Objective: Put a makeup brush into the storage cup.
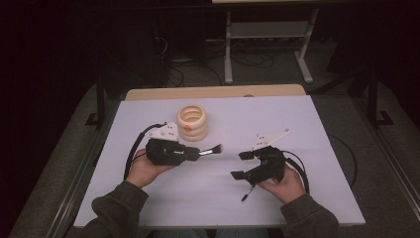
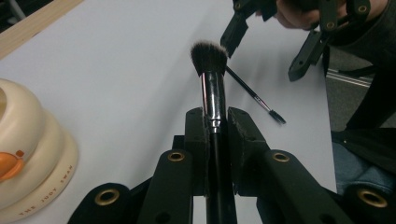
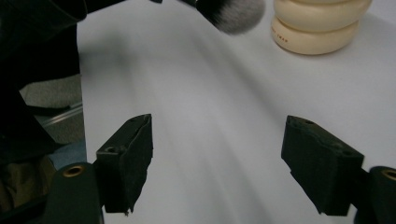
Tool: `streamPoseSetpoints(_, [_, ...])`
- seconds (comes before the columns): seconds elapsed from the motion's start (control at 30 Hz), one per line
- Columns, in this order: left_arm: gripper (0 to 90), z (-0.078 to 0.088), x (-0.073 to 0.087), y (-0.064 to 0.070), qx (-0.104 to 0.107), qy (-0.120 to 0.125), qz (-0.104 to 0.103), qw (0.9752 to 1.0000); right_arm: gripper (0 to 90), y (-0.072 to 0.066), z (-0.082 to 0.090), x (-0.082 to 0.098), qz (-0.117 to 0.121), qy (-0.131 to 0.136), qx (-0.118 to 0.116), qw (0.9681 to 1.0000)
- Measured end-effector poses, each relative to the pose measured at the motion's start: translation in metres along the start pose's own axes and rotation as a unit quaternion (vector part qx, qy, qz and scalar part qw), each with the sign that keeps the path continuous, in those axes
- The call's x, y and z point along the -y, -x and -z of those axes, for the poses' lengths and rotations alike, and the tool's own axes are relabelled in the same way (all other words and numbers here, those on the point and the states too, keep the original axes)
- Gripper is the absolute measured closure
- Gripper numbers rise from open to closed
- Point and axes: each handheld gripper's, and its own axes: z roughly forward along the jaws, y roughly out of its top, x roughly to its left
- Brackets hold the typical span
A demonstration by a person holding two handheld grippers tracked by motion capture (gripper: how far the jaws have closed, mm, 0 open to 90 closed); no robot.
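The left claw [image 2: 215,122] was clamped on a makeup brush [image 2: 211,88], its two black jaws pressed against the shiny ferrule and dark handle, with the soft dark bristle head sticking out past the tips. In the high view the left claw [image 1: 198,153] lay roughly level above the white desk [image 1: 148,198], and the makeup brush [image 1: 212,149] pointed toward the right claw [image 1: 240,164]. The left hand [image 1: 143,171] gripped the body of the tool from below, and a black cable looped off to its left.

The right claw [image 3: 217,163] stood wide, its jaws well apart with nothing between them, bare white desk showing in the gap. The right hand [image 1: 286,186] held it near the desk's front right.

A second, thinner brush [image 2: 254,95] with a small dark tip lay flat on the desk, beyond the held brush and just below the right claw [image 2: 266,51]; in the high view the thinner brush [image 1: 249,192] showed just under the right hand.

A cream stacked-ring holder [image 1: 192,122] with an orange mark stood upright on the desk just behind the left claw, near it but apart; in the right gripper view its lower rings [image 3: 317,28] stood beside the bristle head [image 3: 233,14].
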Motion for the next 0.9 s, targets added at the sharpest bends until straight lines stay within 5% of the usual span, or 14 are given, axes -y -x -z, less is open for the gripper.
streamPoseSetpoints(0.43, [79.2, 0.002, 0.003, 0.012, 0.012, 0.011, -0.017, 0.9997, 31.8, 0.005, -0.014, -0.008, -0.035, 0.041, -0.06, 0.9967])
streamPoseSetpoints(0.67, [79.2, 0.001, 0.004, 0.017, 0.022, 0.015, -0.029, 0.9992, 34.0, 0.005, -0.023, -0.021, -0.047, 0.053, -0.11, 0.9913])
streamPoseSetpoints(0.9, [79.2, 0.0, 0.007, 0.018, 0.026, 0.014, -0.032, 0.999, 50.5, 0.002, -0.025, -0.032, -0.04, 0.06, -0.136, 0.988])
